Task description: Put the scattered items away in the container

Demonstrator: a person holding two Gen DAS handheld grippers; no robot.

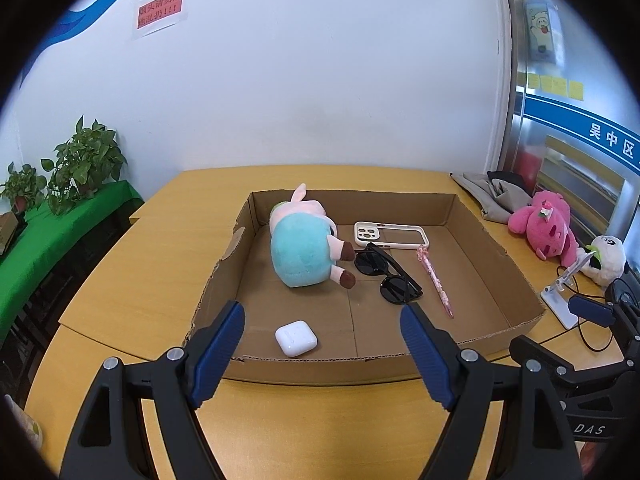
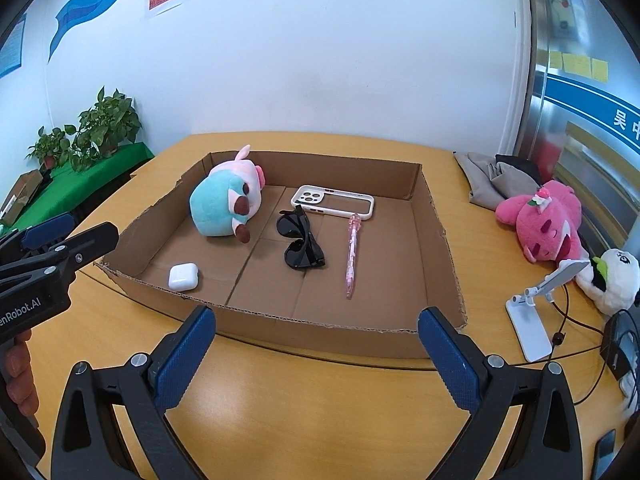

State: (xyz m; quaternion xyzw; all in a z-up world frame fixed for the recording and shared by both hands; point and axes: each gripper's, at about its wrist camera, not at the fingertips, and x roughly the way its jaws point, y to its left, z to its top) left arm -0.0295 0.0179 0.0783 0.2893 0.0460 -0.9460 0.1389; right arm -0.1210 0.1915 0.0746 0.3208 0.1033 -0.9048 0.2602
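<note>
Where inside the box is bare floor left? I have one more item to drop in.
Free: the cardboard box's right part, between pink pen and right wall; also the near strip between earbud case and pen tip. Crowded: around the plush toy, phone case and sunglasses.

Both tools share one build: the left gripper (image 1: 322, 334) and right gripper (image 2: 316, 338) have black triangular-cutout arms, silver round screws at the joints, and ribbed blue pads (image 1: 218, 354). White lettering marks the black housings, partly cut off.
</note>
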